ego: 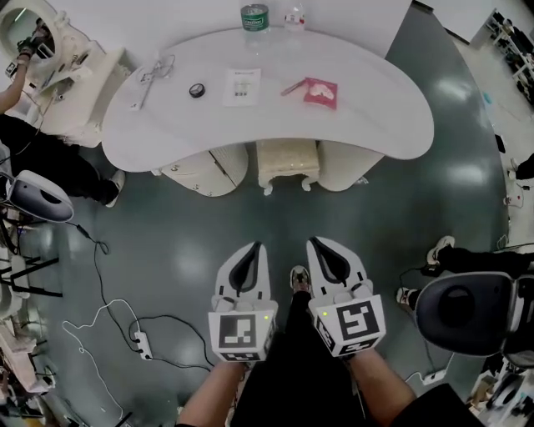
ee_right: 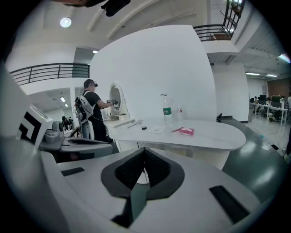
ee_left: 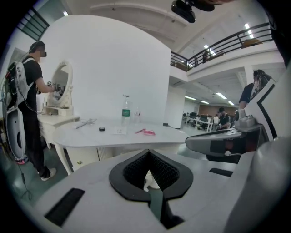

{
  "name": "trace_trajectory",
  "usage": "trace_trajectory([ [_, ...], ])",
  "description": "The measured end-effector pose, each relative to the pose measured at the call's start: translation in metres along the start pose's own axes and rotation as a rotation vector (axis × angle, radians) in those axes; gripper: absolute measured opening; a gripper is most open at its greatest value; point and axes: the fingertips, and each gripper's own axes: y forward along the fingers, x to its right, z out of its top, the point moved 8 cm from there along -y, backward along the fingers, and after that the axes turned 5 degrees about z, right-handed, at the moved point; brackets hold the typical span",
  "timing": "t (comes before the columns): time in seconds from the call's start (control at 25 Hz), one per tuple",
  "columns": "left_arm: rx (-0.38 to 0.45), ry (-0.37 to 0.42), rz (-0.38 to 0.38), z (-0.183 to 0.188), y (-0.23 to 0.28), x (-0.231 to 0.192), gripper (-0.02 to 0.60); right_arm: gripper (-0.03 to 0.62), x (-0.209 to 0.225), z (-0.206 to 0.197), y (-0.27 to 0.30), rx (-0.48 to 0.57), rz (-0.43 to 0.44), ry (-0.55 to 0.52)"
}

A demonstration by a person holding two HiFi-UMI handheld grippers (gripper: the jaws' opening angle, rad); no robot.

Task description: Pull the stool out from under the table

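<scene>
A cream upholstered stool [ego: 286, 162] with curved legs is tucked under the front edge of the white curved table [ego: 375, 125], only its front part showing. My left gripper [ego: 249, 248] and right gripper [ego: 320, 244] hang side by side over the dark floor, well short of the stool, both shut and empty. Through the left gripper's jaws a sliver of the stool [ee_left: 150, 183] shows. The table [ee_right: 213, 132] lies straight ahead in the right gripper view.
On the table lie a green-labelled bottle [ego: 254, 17], a pink packet [ego: 321, 91], a paper slip [ego: 242, 86], a small black disc [ego: 197, 90] and some tools [ego: 154, 75]. A power strip with cables [ego: 142, 344] lies on the floor at left. Black round stool [ego: 463, 310] at right. A person stands at far left.
</scene>
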Motion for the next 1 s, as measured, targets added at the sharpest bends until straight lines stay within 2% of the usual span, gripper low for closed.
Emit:
trace_trajectory([
  [0.2,-0.035,0.017,0.013,-0.037,0.044,-0.004,0.005,0.006,0.027,-0.037,0.027,-0.033,-0.013,-0.024],
  [0.48,-0.045,0.05,0.031,-0.108,0.114,-0.011,0.005,0.006,0.068,-0.118,0.08,-0.066,-0.028,-0.033],
  [0.68,-0.07,0.039,0.057,-0.156,0.16,-0.027,0.006,0.006,0.101,-0.162,0.113,-0.072,-0.049,-0.05],
  [1.0,-0.085,0.023,0.1,-0.228,0.241,-0.047,0.006,0.006,0.154,-0.234,0.174,-0.1,-0.128,-0.09],
])
